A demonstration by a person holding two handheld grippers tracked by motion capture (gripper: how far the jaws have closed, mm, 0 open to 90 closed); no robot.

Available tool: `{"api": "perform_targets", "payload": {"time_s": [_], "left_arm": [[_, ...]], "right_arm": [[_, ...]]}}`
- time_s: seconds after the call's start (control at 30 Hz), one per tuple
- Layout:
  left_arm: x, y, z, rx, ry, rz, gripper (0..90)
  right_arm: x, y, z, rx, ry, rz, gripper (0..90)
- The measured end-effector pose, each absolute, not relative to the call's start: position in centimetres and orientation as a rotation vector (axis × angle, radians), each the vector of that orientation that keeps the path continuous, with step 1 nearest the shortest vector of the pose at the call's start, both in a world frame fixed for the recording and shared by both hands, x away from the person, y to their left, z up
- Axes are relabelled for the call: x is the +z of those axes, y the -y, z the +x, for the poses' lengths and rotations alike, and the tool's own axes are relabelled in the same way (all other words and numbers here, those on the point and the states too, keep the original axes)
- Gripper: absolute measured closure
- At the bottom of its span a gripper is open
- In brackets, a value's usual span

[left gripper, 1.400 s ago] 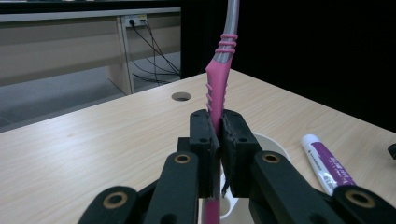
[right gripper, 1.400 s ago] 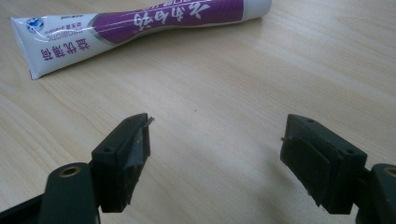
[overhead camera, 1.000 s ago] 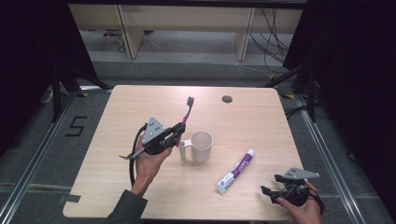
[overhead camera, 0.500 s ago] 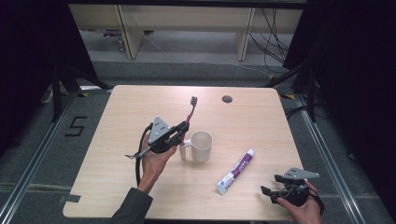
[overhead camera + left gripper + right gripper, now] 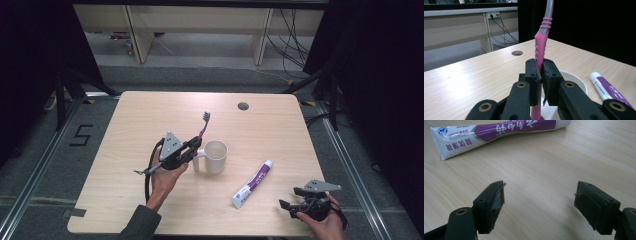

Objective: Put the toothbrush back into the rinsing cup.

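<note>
My left gripper (image 5: 194,146) is shut on a pink and grey toothbrush (image 5: 203,127), held up off the table with its bristled head pointing away and upward. In the left gripper view the jaws pinch the toothbrush's pink handle (image 5: 540,50), my left gripper (image 5: 541,67) just left of a white mug (image 5: 574,80). The mug (image 5: 215,156) stands upright mid-table. A white and purple toothpaste tube (image 5: 253,183) lies to its right. My right gripper (image 5: 286,206) rests open near the front right edge, its jaws (image 5: 539,200) wide apart over bare wood, the tube (image 5: 499,130) beyond them.
The light wooden table (image 5: 125,130) has a round cable hole (image 5: 243,106) near its far edge. Shelving and cables sit on the floor beyond; dark curtains flank both sides. Open tabletop lies left and far of the mug.
My left gripper has carried the toothbrush to the right and toward the mug, tilting it more upright. The right gripper has stayed put.
</note>
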State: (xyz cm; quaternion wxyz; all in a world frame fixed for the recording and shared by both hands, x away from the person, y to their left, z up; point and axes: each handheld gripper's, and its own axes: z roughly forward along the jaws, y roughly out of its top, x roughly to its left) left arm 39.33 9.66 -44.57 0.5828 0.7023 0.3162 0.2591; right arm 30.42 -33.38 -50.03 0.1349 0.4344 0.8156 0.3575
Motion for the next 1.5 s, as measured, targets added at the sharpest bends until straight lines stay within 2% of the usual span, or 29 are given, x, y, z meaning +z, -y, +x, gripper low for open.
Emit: {"api": "perform_targets", "payload": {"time_s": [0.47,0.67,0.8,0.83,0.87,0.93,1.0,1.1,1.5], "left_arm": [[-45.3,-10.3,38.6,0.590,-0.733,1.700,81.4],[-45.5,-10.4,38.3,0.582,-0.725,1.728,75.3],[-45.5,-10.6,38.2,0.582,-0.731,1.734,57.1],[-45.5,-10.6,38.0,0.584,-0.740,1.739,49.7],[-45.5,-10.7,38.0,0.582,-0.751,1.739,49.7],[-45.4,-10.9,37.9,0.577,-0.767,1.737,42.1],[-45.3,-11.2,37.8,0.574,-0.777,1.744,38.2],[-45.0,-11.5,37.6,0.522,-0.797,1.758,35.5],[-44.5,-13.6,35.6,0.503,-0.808,1.808,29.6]], "right_arm": [[-50.0,33.4,30.4,1.038,-2.363,1.257,24.5],[-50.0,33.4,30.4,1.036,-2.363,1.259,24.5],[-50.0,33.3,30.4,1.045,-2.360,1.261,24.5],[-50.0,33.4,30.4,1.036,-2.364,1.261,24.5],[-50.0,33.4,30.4,1.036,-2.364,1.261,24.5],[-50.0,33.3,30.4,1.039,-2.361,1.262,24.5],[-50.0,33.3,30.4,1.032,-2.360,1.259,24.5],[-50.0,33.3,30.4,1.044,-2.358,1.262,24.5],[-50.0,33.3,30.4,1.039,-2.359,1.261,24.5]]}}
